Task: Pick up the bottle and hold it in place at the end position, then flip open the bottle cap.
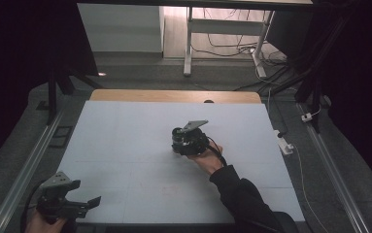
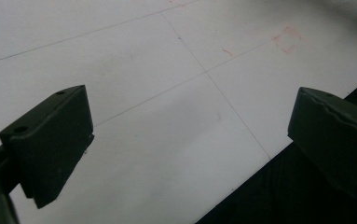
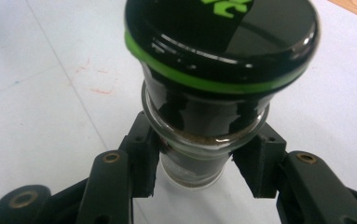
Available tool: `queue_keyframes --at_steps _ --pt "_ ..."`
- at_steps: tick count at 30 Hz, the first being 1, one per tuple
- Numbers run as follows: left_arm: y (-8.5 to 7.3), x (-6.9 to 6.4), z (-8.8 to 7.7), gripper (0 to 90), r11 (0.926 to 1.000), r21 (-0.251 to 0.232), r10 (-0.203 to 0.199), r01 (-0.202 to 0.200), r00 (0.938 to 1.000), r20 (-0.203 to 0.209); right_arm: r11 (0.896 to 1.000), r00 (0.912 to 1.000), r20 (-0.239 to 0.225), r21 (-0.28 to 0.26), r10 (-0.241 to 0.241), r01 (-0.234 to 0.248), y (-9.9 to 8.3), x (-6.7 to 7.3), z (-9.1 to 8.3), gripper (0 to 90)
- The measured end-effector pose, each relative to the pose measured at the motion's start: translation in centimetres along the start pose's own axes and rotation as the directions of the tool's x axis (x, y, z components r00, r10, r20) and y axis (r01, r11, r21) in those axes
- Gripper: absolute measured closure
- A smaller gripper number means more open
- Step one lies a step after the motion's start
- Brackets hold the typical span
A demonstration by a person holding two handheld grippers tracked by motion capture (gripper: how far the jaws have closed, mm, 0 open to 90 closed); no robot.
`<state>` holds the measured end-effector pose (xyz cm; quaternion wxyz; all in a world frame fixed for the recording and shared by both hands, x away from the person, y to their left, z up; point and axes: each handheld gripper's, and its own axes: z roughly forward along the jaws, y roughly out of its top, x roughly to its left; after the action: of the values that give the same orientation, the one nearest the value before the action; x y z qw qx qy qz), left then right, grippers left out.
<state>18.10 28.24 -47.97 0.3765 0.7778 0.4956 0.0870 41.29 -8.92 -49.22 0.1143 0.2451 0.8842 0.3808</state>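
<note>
My right gripper (image 1: 179, 141) sits near the middle of the white table (image 1: 125, 141), shut on a glass jar (image 1: 177, 134). In the right gripper view its two pads (image 3: 144, 163) press on the jar's body (image 3: 192, 161) from both sides, below the neck. The jar has a glossy black lid (image 3: 223, 42) with a green ring and green lettering, and something dark inside. My left gripper (image 1: 85, 192) hovers at the table's near left corner. In the left gripper view it (image 2: 190, 140) stands open, with nothing between the jaws but the white surface (image 2: 167, 107).
A wooden strip (image 1: 174, 95) runs along the table's far edge. A white power strip (image 1: 284, 145) and cables lie on the floor to the right, and metal rails (image 1: 23, 170) flank both sides. Faint red marks (image 2: 286, 39) are drawn on the table surface.
</note>
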Motion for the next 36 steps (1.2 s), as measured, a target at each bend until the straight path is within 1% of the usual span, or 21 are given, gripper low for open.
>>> queue_keyframes --at_steps 5,10,12,15,19,29,34,36 --pt "0.0 0.0 0.0 1.2 1.0000 0.000 0.002 -0.002 1.0000 0.001 1.000 0.9999 0.009 0.000 -0.012 0.012 0.0 -0.2 0.7 52.7" --pt "0.0 0.0 0.0 1.2 1.0000 -0.001 0.001 -0.001 1.0000 0.002 1.000 0.9999 0.012 0.014 -0.011 0.011 -0.3 -0.4 1.3 52.7" --pt "0.0 0.0 0.0 1.2 1.0000 -0.001 0.002 -0.002 1.0000 0.002 1.000 0.9998 0.016 0.012 -0.013 0.013 -0.4 -0.5 1.5 52.7" --pt "0.0 0.0 0.0 1.2 1.0000 -0.001 0.003 -0.003 1.0000 0.002 1.000 0.9998 0.016 0.005 -0.008 0.008 -0.4 -0.6 1.6 52.7" --pt "0.0 0.0 0.0 1.3 1.0000 0.000 0.003 -0.003 1.0000 0.001 1.000 0.9995 0.020 0.002 -0.023 0.023 -0.6 -0.5 1.5 52.7" --pt "0.0 -0.1 0.0 1.4 1.0000 0.000 0.001 -0.001 1.0000 -0.003 1.000 0.9997 0.016 -0.007 -0.016 0.016 -0.7 -0.5 1.6 52.7" --pt "0.0 0.1 0.0 1.4 0.9999 -0.001 -0.012 0.012 0.9999 0.002 1.000 0.9998 0.011 -0.004 -0.019 0.019 -0.7 -0.6 1.6 52.6" --pt "0.0 0.2 -0.1 0.9 0.9998 -0.003 -0.017 0.017 0.9998 0.010 1.000 0.9998 0.010 -0.005 -0.018 0.018 -0.7 -0.6 1.6 52.7"
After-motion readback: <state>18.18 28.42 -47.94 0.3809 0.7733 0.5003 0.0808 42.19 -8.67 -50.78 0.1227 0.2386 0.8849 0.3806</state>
